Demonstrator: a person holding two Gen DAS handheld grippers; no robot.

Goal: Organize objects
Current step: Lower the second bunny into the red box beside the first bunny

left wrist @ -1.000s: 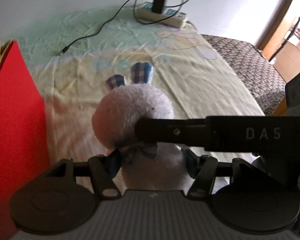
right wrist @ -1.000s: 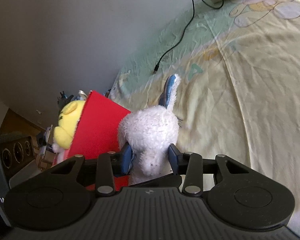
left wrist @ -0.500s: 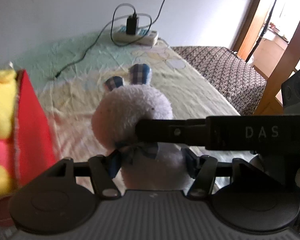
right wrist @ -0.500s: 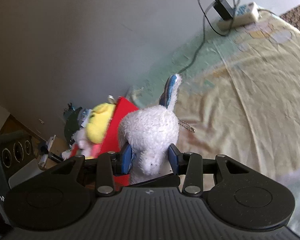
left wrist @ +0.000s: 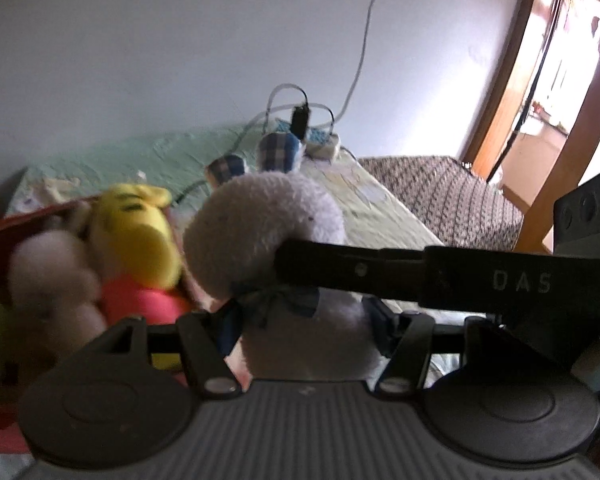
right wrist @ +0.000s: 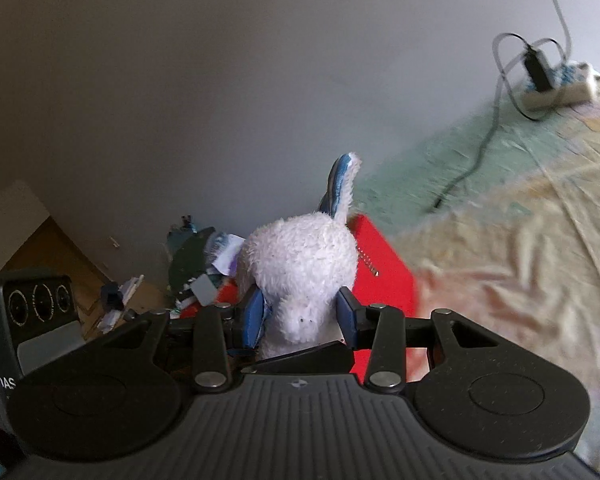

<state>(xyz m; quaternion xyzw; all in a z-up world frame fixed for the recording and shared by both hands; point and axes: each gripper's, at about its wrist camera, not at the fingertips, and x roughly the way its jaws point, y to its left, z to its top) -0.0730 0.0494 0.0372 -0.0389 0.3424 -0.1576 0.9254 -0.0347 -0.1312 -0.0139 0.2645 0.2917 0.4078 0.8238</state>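
Observation:
A white plush rabbit [left wrist: 260,232] with blue checked ears is held off the bed by both grippers. My left gripper [left wrist: 304,320] is shut on its body below the bow. My right gripper [right wrist: 300,316] is shut on its head [right wrist: 300,256], and one of its fingers [left wrist: 340,266] crosses the left wrist view from the right. The rabbit hangs beside and slightly above the red box [right wrist: 380,276]. Inside the red box [left wrist: 20,220] lie a yellow plush [left wrist: 136,232] and a white plush [left wrist: 48,272].
The bed sheet [right wrist: 520,240] spreads to the right. A power strip [left wrist: 320,144] with charger and cables lies at the bed's far end by the wall. Clutter [right wrist: 196,256] covers the floor beyond the box. A brown patterned mat [left wrist: 440,196] and a doorway [left wrist: 560,80] are at right.
Both grippers have lifted the rabbit up off the sheet and carried it toward the red box; the toys inside the box have come into the left wrist view.

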